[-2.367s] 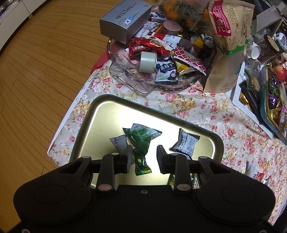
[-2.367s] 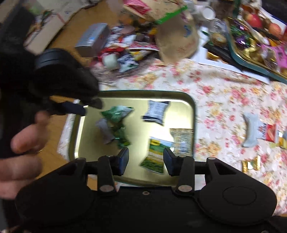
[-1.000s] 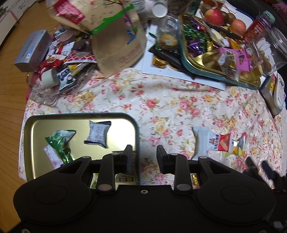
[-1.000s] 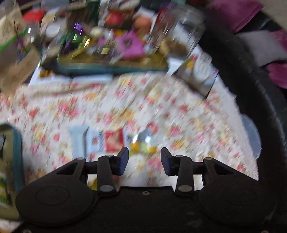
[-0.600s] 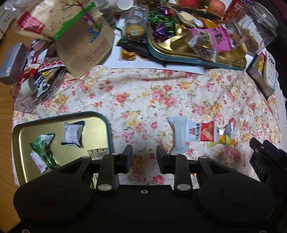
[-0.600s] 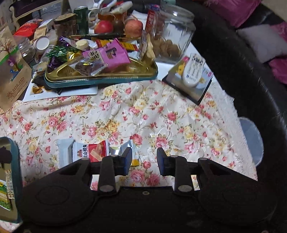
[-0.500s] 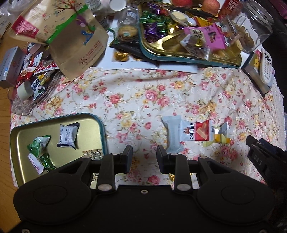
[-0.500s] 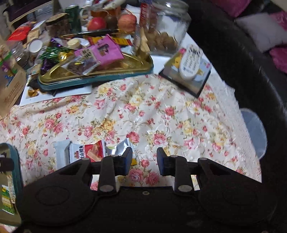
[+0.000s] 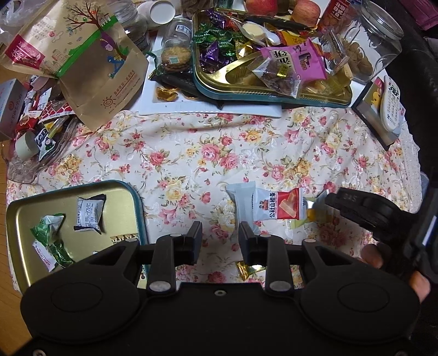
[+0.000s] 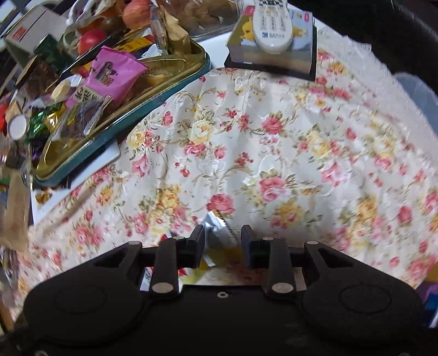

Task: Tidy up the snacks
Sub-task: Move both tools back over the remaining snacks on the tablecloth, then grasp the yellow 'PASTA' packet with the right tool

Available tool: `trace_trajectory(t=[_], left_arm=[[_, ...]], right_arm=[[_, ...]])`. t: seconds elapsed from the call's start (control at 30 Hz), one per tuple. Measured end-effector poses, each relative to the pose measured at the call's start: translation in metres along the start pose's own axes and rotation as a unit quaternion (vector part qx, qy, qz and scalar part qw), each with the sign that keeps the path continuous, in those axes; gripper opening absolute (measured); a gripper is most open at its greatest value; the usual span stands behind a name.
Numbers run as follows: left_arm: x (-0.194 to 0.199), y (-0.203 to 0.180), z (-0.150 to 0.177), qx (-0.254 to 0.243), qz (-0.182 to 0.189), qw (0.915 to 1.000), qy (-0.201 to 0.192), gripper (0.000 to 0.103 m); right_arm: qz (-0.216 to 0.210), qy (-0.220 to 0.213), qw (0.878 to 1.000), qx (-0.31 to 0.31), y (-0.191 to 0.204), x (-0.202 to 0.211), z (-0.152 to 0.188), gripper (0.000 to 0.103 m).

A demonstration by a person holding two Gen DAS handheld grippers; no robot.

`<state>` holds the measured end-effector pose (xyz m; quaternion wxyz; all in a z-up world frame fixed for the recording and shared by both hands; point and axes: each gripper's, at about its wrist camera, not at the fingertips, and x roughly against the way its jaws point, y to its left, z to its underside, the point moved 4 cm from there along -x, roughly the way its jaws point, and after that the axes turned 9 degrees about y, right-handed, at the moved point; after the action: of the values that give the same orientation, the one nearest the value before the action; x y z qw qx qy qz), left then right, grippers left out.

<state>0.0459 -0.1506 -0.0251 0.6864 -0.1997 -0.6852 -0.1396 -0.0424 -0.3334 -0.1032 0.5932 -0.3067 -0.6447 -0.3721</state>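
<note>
A: Left wrist view first. How do the left fingers (image 9: 220,238) stand?

B: Spread, pinching nothing, over the flowered cloth (image 9: 191,153) on the counter. The gold tray (image 9: 19,219) lies just left of them with a white packet (image 9: 89,215) and a green candy (image 9: 48,224) in it. A red-and-white snack (image 9: 269,206) lies just ahead, to the right. The right gripper (image 9: 361,210) hangs right of that snack, over a silver-yellow wrapper (image 9: 312,204), with a hand (image 9: 394,265) behind it.

A: And the right wrist view?

B: The right fingers (image 10: 223,243) are spreading, with the silver-yellow wrapper (image 10: 216,223) between them; I cannot tell whether either touches it. A full tin (image 10: 153,90) sits far ahead on the left, and a remote (image 10: 273,24) ahead on the right.
</note>
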Motion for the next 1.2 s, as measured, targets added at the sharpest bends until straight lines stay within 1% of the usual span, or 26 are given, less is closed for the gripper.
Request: trace_trajectory(t=[0.07,0.17,0.27,0.3,0.33,0.47,0.67,0.83,0.97,1.07,1.2], left_arm=[[0.001,0.0,-0.001,0.002,-0.002,1.0,-0.003,0.039],[0.001,0.0,0.0,0.002,0.001,1.0,-0.003,0.039],[0.001,0.002,0.001,0.003,0.003,1.0,-0.002,0.039],[0.001,0.002,0.002,0.003,0.003,1.0,-0.002,0.039],[0.001,0.003,0.002,0.005,0.003,1.0,-0.002,0.039],[0.0,0.004,0.002,0.005,0.001,1.0,0.0,0.039],[0.002,0.004,0.002,0.005,0.0,1.0,-0.002,0.039],[0.003,0.004,0.004,0.002,0.007,1.0,-0.001,0.039],[0.004,0.008,0.007,0.003,0.006,1.0,-0.001,0.039],[0.004,0.012,0.008,0.005,0.01,0.9999,0.001,0.039],[0.002,0.016,0.008,0.011,0.006,0.9999,0.003,0.039]], right_arm=[[-0.003,0.002,1.0,-0.007,0.006,-0.007,-0.003,0.031],[0.01,-0.005,1.0,-0.028,0.009,-0.016,-0.005,0.031],[0.015,-0.001,0.999,-0.043,0.005,-0.028,-0.008,0.034],[0.015,-0.014,0.999,-0.044,0.005,-0.027,-0.008,0.034],[0.019,-0.017,0.999,-0.044,0.006,-0.027,-0.008,0.034],[0.049,-0.01,0.999,-0.007,0.015,-0.029,0.001,0.034],[0.084,0.008,0.994,0.065,0.012,-0.026,0.035,0.033],[0.084,0.034,0.991,0.095,-0.008,-0.016,0.054,0.033],[0.064,0.036,0.992,0.107,-0.019,0.003,0.056,0.033],[0.044,0.039,0.99,0.128,-0.016,0.019,0.053,0.033],[0.03,0.053,0.98,0.188,-0.004,0.027,0.058,0.034]])
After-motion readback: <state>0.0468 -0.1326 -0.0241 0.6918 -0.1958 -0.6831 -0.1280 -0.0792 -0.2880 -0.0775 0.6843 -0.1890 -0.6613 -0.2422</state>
